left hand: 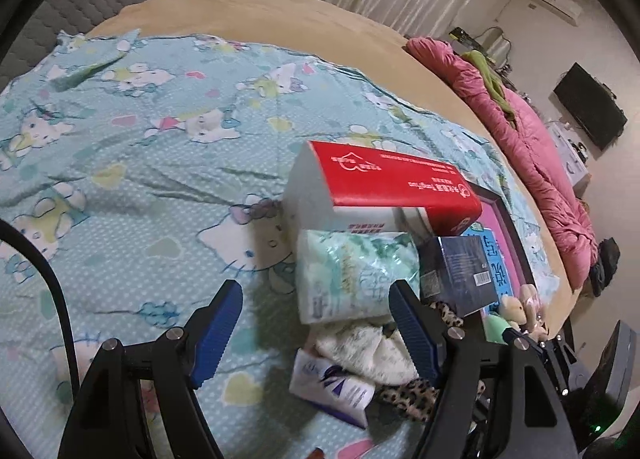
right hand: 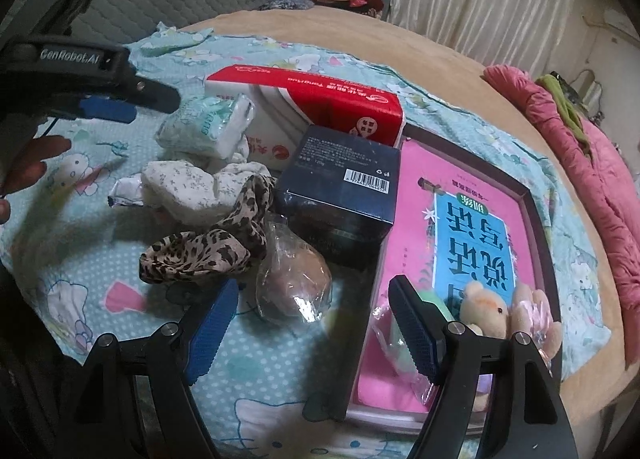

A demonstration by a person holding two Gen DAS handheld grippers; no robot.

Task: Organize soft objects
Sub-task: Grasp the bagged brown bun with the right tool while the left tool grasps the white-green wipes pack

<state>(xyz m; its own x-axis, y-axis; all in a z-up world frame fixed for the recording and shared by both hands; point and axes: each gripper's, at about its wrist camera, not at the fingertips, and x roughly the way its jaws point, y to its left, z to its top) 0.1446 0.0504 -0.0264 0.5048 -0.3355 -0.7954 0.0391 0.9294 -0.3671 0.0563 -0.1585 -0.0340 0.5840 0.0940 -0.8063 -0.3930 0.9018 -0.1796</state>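
We hold both grippers above the bed sheet [left hand: 120, 163], left gripper [left hand: 316, 319] and right gripper [right hand: 312, 323] jaws apart, empty. Leopard scarf [right hand: 208, 247] and tissue pack [right hand: 200, 127] lie beside the red box [right hand: 320, 99].

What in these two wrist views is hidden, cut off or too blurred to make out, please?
- Left wrist view: the plush toys on the pink book are mostly hidden behind the left gripper finger.
- Left wrist view: print on the green tissue pack is blurred.
- Right wrist view: the round brown item in clear wrap cannot be identified.
- Right wrist view: the bagged green item sits partly behind the right gripper finger.
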